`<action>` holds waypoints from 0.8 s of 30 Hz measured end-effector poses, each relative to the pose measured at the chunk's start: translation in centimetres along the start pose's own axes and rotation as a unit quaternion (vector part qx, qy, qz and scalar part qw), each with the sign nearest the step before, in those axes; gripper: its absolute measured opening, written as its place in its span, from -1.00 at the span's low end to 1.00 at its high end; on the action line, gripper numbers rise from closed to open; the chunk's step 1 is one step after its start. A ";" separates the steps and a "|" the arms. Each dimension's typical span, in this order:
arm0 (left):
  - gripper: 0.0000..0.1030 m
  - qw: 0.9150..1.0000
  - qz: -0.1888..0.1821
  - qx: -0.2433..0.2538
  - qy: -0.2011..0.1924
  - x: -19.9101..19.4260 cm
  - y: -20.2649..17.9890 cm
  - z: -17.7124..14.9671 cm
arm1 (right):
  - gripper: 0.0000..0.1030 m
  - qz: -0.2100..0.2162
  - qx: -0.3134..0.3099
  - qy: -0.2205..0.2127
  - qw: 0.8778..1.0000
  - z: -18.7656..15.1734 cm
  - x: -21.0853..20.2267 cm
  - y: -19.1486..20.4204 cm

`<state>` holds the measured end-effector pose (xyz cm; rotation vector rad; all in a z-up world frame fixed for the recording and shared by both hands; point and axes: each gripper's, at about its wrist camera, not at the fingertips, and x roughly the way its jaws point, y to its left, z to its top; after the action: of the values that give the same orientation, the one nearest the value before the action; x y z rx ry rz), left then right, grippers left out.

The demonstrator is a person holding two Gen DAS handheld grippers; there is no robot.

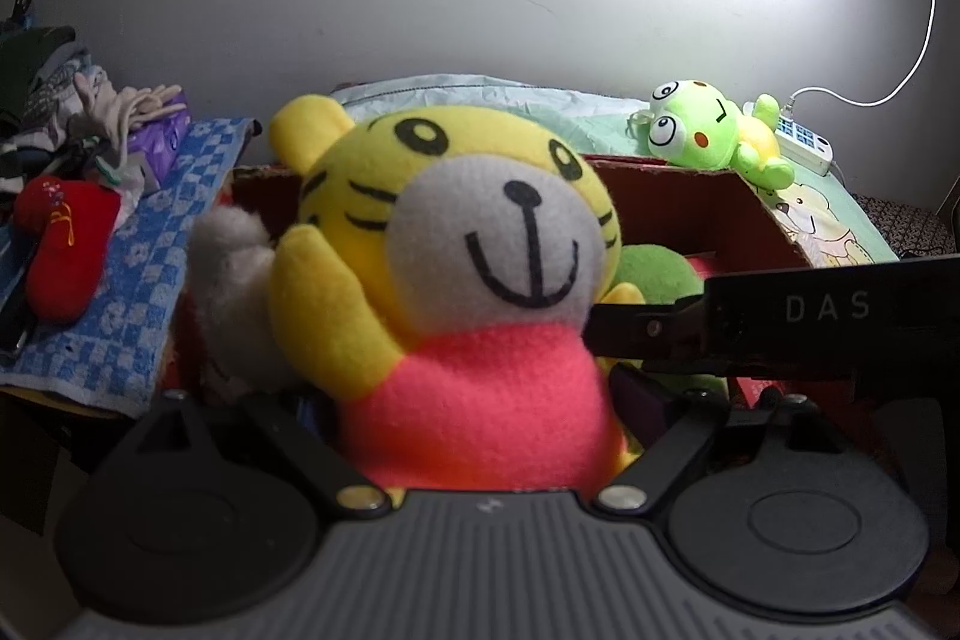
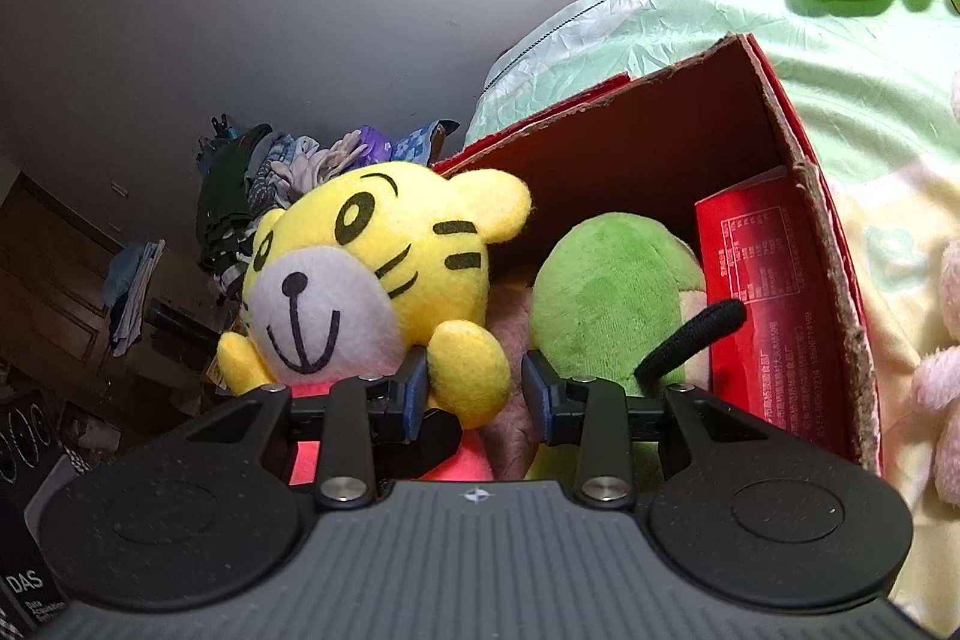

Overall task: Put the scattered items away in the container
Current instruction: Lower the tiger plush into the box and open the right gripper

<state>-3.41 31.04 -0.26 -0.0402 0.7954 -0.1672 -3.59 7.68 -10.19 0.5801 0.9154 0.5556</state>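
A yellow tiger plush (image 1: 456,244) in a pink shirt sits upright at the near end of a red cardboard box (image 1: 690,202). It fills the space between my left gripper's fingers, which are hidden behind its body. In the right wrist view the tiger (image 2: 372,268) leans at the box's left edge, and my right gripper (image 2: 474,388) stands open with the tiger's yellow paw (image 2: 468,370) between its blue pads (image 2: 540,388). A green plush (image 2: 606,292) and a red packet (image 2: 774,304) lie inside the box (image 2: 636,124). A green frog plush (image 1: 714,130) lies on the bed behind.
A blue checkered towel (image 1: 150,250) with a red plush (image 1: 60,244) and a clothes pile (image 1: 66,100) lies left of the box. A white power strip (image 1: 804,148) and cable sit behind the frog. A pink plush (image 2: 942,376) lies right of the box on the bedsheet (image 2: 840,100).
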 end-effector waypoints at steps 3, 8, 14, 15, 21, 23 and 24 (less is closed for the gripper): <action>0.71 1.000 -0.003 -0.001 0.002 -0.2 -0.1 0.0 | -0.29 0.002 0.007 -0.005 1.000 -0.2 -0.6 -0.2; 0.71 1.000 -0.001 -0.005 0.006 -0.3 -0.2 -0.4 | -0.29 0.005 0.011 -0.012 1.000 -0.6 -1.3 -0.3; 0.71 1.000 -0.001 -0.017 0.015 -0.6 0.0 -0.4 | -0.25 0.003 0.003 -0.024 1.000 -0.9 -2.1 -0.1; 0.71 1.000 0.000 -0.018 0.016 -0.6 -0.1 -0.3 | -0.25 0.000 -0.002 -0.025 1.000 -1.0 -2.2 -0.1; 0.71 1.000 0.010 -0.016 0.013 -1.4 -0.6 0.1 | -0.13 -0.004 -0.020 -0.038 0.999 -1.4 -3.3 0.1; 0.71 1.000 0.016 -0.012 0.011 -1.7 -0.9 0.3 | -0.12 -0.004 -0.023 -0.045 0.999 -1.4 -3.7 0.1; 0.71 1.000 0.020 -0.009 0.010 -1.9 -1.1 0.4 | -0.12 -0.002 -0.023 -0.047 0.999 -1.4 -3.9 0.0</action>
<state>-4.56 30.24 1.42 -0.0399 0.8166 -0.1223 -6.68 5.40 -8.64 0.5585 0.8125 0.5396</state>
